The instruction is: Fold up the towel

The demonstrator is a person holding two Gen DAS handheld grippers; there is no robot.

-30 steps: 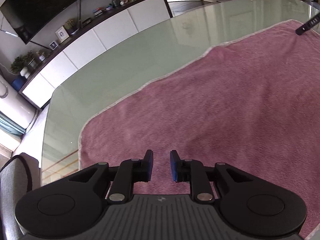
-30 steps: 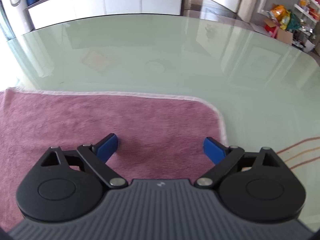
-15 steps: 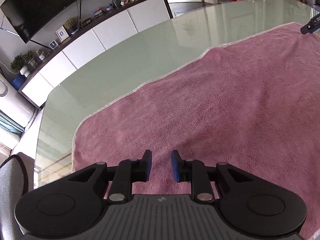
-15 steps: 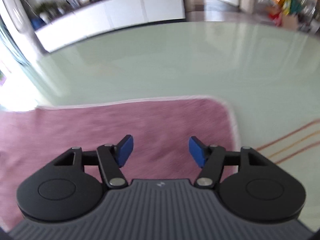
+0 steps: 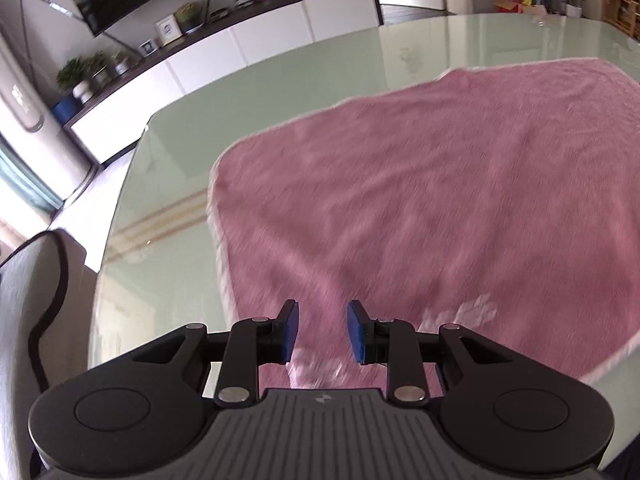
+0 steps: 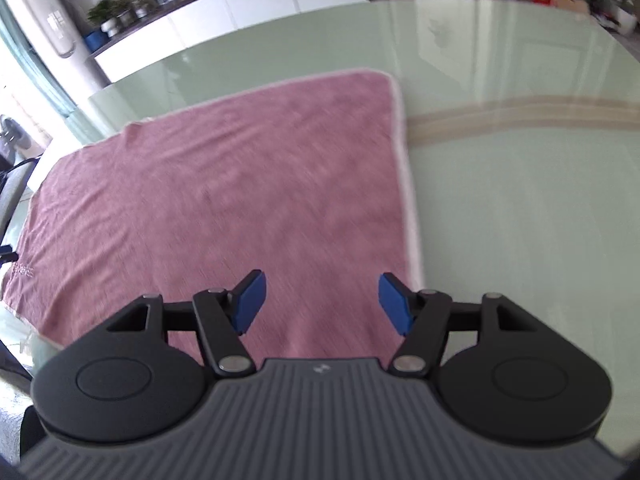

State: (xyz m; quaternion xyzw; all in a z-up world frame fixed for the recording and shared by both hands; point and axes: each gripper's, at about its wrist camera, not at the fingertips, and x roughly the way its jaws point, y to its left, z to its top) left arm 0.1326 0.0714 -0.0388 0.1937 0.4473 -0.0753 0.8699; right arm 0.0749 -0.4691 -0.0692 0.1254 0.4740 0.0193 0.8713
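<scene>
The left gripper [image 5: 322,330] has been drawn back to the near edge of the pink towel [image 5: 420,208], spread flat on the bench [image 5: 280,92]; its fingers have just been opening slightly, nothing between them. The right gripper [image 6: 322,306], narrowed earlier to half-open and empty, is likewise pulled back; near-corner pinches seem next.

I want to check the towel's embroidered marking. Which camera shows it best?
The left wrist view: the pale marking lies on the pink towel just right of the left hand-held gripper, though blurred. The right wrist view shows it only as a tiny, unreadable mark at the towel's far left edge.
</scene>
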